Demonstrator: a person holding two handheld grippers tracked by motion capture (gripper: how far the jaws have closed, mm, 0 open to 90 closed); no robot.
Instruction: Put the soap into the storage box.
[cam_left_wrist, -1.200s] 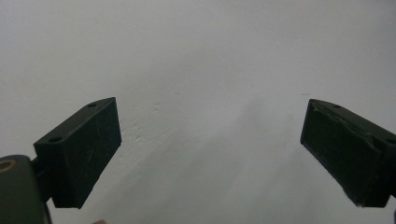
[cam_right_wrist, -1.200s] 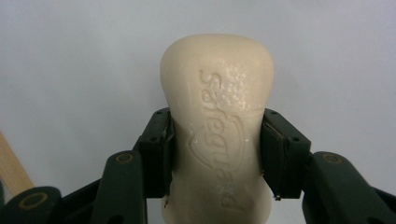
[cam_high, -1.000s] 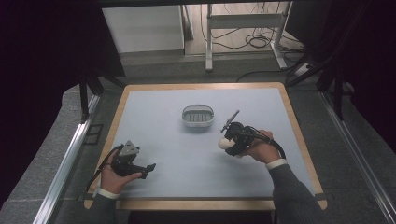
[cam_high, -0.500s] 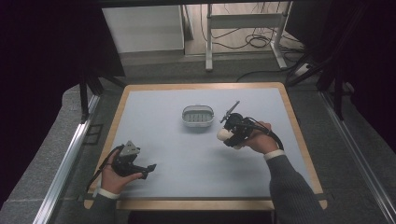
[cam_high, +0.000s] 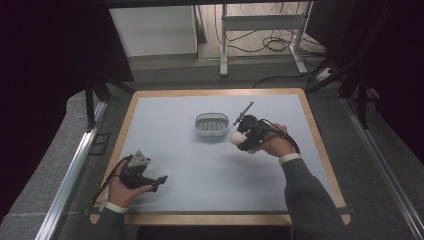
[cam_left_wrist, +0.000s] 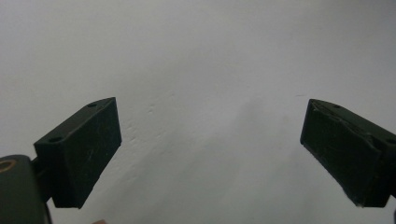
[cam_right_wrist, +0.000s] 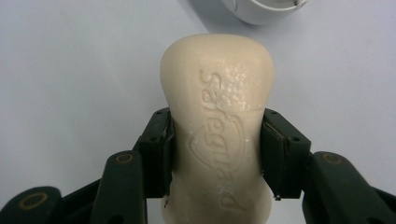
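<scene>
A cream bar of soap (cam_right_wrist: 217, 130) with raised lettering is clamped across its waist by my right gripper (cam_right_wrist: 215, 154). In the high view the soap (cam_high: 235, 138) and the right gripper (cam_high: 239, 140) hang just right of a white soap dish (cam_high: 212, 124) near the table's middle. The dish rim (cam_right_wrist: 261, 11) peeks in at the top of the right gripper view. My left gripper (cam_high: 159, 181) rests near the front left of the table. Its jaws stand wide apart over the bare mat, nothing between its fingertips (cam_left_wrist: 84, 154).
The pale blue mat (cam_high: 200, 165) has a wooden border (cam_high: 215, 218). Beyond the far edge are a metal frame's legs (cam_high: 223, 45) and cables (cam_high: 275, 45) on the floor. A metal rail (cam_high: 70, 170) runs along the left side.
My right gripper has carried the soap up and left, nearer the soap dish. The left gripper has stayed put.
</scene>
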